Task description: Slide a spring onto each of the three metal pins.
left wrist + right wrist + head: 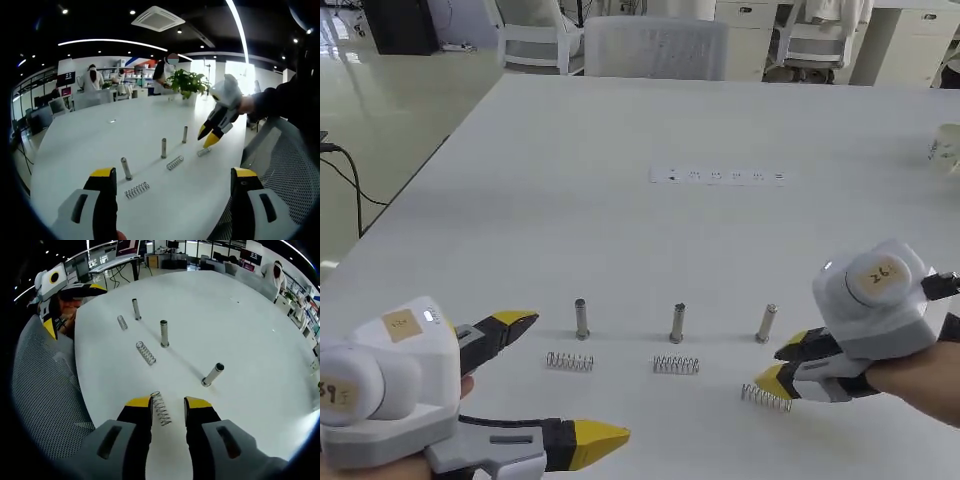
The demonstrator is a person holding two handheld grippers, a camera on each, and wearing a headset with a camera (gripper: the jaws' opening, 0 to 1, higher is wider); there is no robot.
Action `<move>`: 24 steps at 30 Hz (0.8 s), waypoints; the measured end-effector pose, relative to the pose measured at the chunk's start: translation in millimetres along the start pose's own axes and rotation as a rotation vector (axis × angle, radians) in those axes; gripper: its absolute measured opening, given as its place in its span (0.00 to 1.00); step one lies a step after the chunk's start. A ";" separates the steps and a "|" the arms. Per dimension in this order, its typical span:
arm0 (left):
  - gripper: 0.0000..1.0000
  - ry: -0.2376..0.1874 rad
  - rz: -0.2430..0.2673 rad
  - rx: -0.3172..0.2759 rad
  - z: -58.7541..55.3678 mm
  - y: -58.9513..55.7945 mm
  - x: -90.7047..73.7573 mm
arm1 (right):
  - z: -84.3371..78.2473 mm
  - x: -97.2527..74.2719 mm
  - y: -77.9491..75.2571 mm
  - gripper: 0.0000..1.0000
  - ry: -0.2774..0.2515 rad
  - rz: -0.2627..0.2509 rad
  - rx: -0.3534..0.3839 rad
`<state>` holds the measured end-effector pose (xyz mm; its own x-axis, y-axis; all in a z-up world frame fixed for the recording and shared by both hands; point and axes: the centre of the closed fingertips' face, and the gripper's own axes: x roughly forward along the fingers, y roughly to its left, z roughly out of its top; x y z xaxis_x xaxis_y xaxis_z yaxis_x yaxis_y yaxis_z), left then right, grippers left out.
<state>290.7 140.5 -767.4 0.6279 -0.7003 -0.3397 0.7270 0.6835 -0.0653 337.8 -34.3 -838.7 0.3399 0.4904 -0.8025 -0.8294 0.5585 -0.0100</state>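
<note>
Table (620, 200), head view: springs (676, 365) are lying before the middle pin (678, 323) and its neighbours.
Left gripper view: left claw (173, 172) is gaping, empty.
Right gripper view: right claw (168, 402) is straddling, unclosed, the end spring (160, 412) right of that pin.
Risk: off-centre pinching may be flicking it away.

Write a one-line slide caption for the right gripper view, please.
Open right gripper straddles a spring lying on the white table, three bare pins ahead.

White table (640, 230), silvery pins (678, 323), yellow-tipped fingers (595, 438), perhaps grey springs (675, 365).
</note>
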 end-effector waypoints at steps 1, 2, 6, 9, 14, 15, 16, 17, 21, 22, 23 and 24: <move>0.94 0.000 0.000 0.000 -0.1 0.1 -0.1 | -2.3 0.6 0.4 0.27 0.010 0.001 -0.007; 0.94 0.001 0.001 0.000 -0.2 0.2 -0.2 | -6.5 1.2 2.5 0.26 0.028 0.009 -0.014; 0.94 0.000 0.002 -0.002 -0.8 0.7 -0.9 | -14.7 3.0 6.1 0.26 0.056 0.020 -0.029; 0.93 0.001 0.000 0.000 -0.8 0.0 -0.6 | -20.2 4.6 9.0 0.25 0.076 0.035 -0.038; 0.93 0.001 0.000 -0.001 -0.8 -0.2 -0.7 | -23.9 5.0 9.8 0.25 0.097 0.036 -0.053; 0.93 0.002 0.000 -0.001 -0.8 -0.3 -0.8 | -24.2 5.1 10.1 0.25 0.097 0.037 -0.054; 0.93 0.001 0.000 -0.001 -0.7 -0.3 -0.8 | -25.1 5.1 10.6 0.25 0.101 0.041 -0.054; 0.93 0.001 0.000 -0.002 -0.8 -0.2 -0.8 | -25.9 5.3 10.5 0.25 0.104 0.041 -0.055; 0.93 0.001 -0.001 -0.003 -1.1 -0.3 -0.6 | -26.7 5.9 11.2 0.25 0.107 0.045 -0.061; 0.93 0.001 -0.001 -0.004 -1.2 -0.3 -0.4 | -26.1 6.3 11.4 0.25 0.105 0.046 -0.060; 0.93 0.001 -0.002 -0.004 -1.3 -0.6 -0.3 | -26.0 7.2 11.2 0.25 0.108 0.047 -0.059; 0.93 0.002 -0.002 -0.004 -1.4 -0.8 -0.2 | -25.9 7.6 11.1 0.25 0.109 0.047 -0.059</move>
<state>289.6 140.3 -768.6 0.6261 -0.7009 -0.3417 0.7268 0.6833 -0.0698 319.7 -41.7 -860.4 0.2524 0.4378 -0.8629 -0.8692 0.4945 -0.0034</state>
